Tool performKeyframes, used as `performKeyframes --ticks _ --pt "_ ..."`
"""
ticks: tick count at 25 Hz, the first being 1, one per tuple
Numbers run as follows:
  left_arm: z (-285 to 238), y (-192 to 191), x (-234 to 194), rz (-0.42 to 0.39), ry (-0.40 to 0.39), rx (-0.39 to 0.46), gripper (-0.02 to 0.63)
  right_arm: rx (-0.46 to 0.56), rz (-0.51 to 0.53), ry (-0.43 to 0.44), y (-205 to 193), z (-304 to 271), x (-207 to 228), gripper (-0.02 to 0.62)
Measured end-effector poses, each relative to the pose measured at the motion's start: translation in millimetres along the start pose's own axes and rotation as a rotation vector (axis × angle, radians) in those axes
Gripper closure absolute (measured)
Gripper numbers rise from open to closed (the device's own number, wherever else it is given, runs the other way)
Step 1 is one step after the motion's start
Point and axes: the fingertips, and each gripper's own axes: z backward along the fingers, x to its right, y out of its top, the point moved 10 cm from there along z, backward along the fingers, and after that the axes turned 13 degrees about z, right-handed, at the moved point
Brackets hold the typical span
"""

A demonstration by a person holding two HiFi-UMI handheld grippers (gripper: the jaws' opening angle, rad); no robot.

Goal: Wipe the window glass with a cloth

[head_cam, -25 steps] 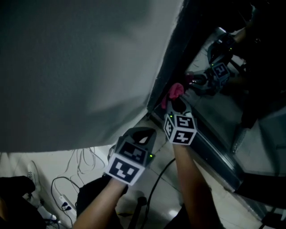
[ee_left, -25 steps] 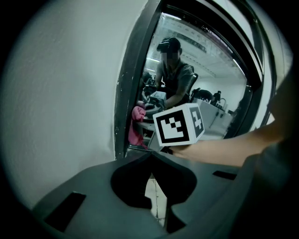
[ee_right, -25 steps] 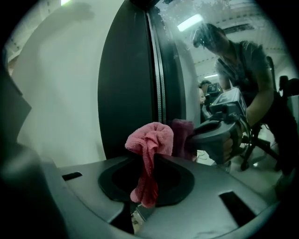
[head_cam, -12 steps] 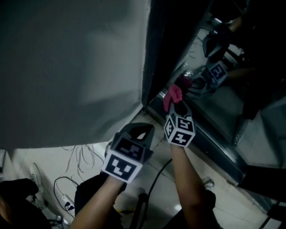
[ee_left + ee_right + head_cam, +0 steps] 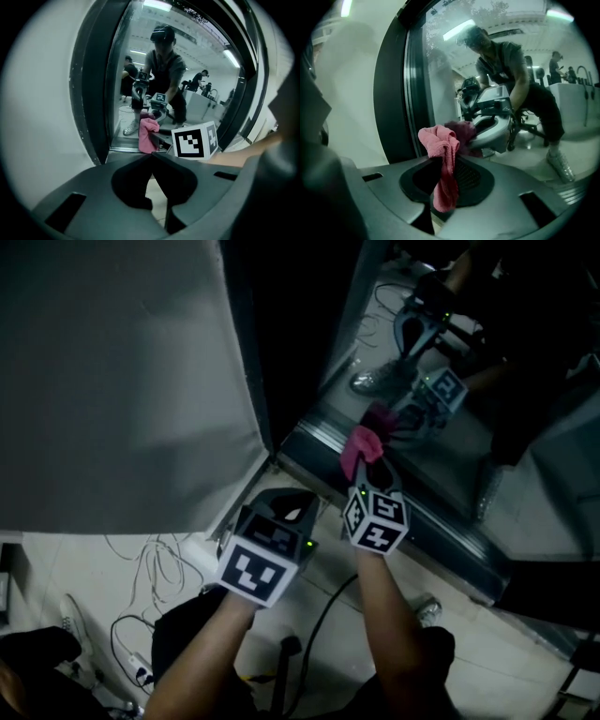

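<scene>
Our view has swung right since a second ago, and the grey wall [image 5: 112, 381] has slid left. Of our two grippers, the right gripper [image 5: 369, 468] pinches the one pink cloth [image 5: 361, 446] against the window glass [image 5: 450, 465]. The left gripper [image 5: 292, 510] hangs just beside it, jaws together and empty.

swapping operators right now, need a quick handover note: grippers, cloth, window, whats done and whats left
Left hand-held gripper: shut, empty, held back from the window beside the right one.
Right hand-held gripper: shut on the pink cloth.
The cloth is at the glass, low down near the dark frame. It meets its own reflection, so it seems to touch.
Done: cloth gripped and brought to the glass. How much has been wiped can't be told.
Left: probably sweep the cloth over the rest of the pane.
</scene>
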Motion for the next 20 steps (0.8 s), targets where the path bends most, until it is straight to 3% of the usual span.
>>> performKeyframes --ticks 20 --pt "-71.5 6.6 119.2 -0.152 -0.164 -0.038 0.604 -0.048 -0.078 -0.185 -50.5 108.5 119.3 0.532"
